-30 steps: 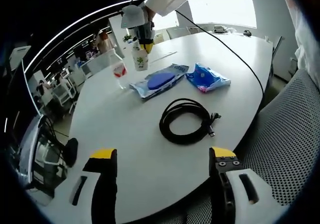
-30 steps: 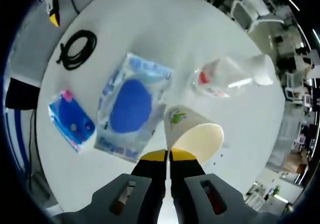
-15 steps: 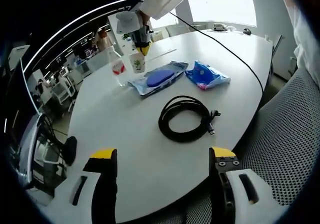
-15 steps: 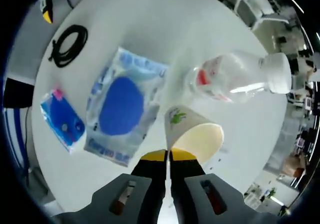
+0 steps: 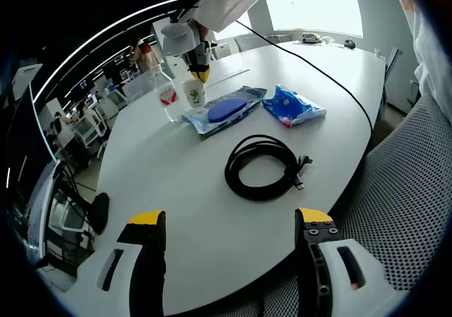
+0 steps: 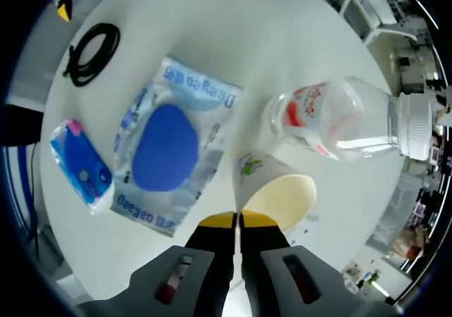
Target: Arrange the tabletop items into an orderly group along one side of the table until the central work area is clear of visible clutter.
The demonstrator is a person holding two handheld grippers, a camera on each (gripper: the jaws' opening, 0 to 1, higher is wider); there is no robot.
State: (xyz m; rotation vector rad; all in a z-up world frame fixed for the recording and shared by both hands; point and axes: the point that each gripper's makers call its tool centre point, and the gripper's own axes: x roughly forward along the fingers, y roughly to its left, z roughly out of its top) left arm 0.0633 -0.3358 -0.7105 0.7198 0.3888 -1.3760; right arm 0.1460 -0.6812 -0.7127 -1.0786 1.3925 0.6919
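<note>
My right gripper (image 6: 236,220) is shut on the rim of a white paper cup (image 6: 272,190) with a green print. It holds the cup upright, low beside a clear plastic bottle (image 6: 339,123) with a red label. In the left gripper view the cup (image 5: 193,92) stands between the bottle (image 5: 167,94) and a wipes pack (image 5: 226,109) with a blue lid, and the right gripper (image 5: 198,68) is above it. Near them lie a small blue pack (image 5: 292,107) and a coiled black cable (image 5: 263,167). My left gripper (image 5: 231,218) hangs open at the table's near edge.
The white oval table (image 5: 176,183) ends close to my left jaws. A grey mesh chair (image 5: 409,183) stands at its right. A thin black wire (image 5: 332,77) runs across the far table top. Office chairs and desks stand beyond the far-left edge.
The right gripper has carried the cup down and toward the bottle, so cup and bottle now stand side by side. The left gripper has stayed put.
</note>
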